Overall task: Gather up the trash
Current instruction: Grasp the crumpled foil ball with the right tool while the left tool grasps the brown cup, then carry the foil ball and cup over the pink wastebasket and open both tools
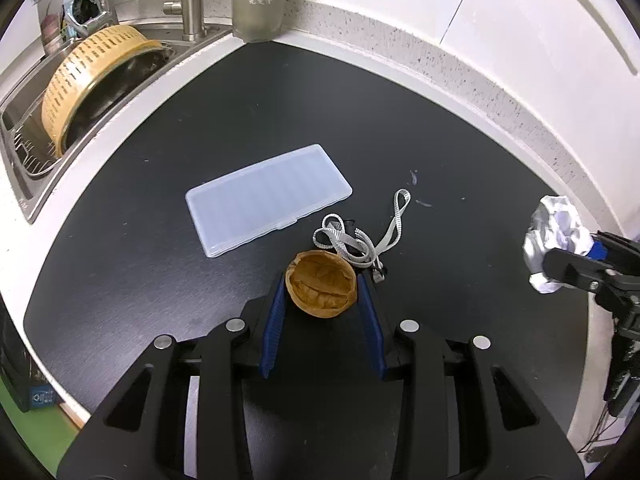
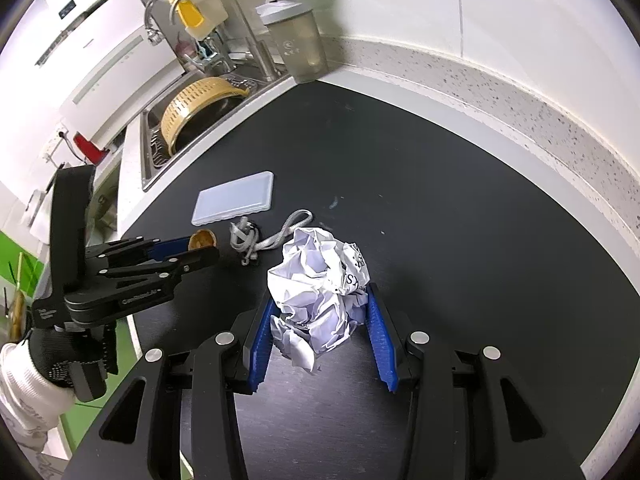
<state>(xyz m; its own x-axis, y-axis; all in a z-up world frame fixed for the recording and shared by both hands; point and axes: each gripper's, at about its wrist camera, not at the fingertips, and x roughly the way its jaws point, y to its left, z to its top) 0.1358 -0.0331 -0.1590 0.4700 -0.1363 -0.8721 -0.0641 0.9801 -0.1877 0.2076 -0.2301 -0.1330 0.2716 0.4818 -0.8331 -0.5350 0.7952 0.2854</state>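
Your left gripper (image 1: 322, 286) pinches one brown paper cup (image 1: 321, 283) low in the frame centre; your right gripper (image 2: 320, 312) clamps one crumpled white paper ball (image 2: 318, 280); both sit over a black mat (image 1: 440, 140) on a white speckled counter (image 1: 460, 68) (sink (image 1: 24, 148) upper left, holding one yellow colander (image 1: 80, 80)); one clear plastic case (image 1: 268, 198) and one grey cord (image 1: 360, 240) lie just beyond the cup.

mat (image 1: 160, 240): matt black | case (image 1: 268, 200): frosted plastic | ball (image 2: 320, 288): crumpled paper
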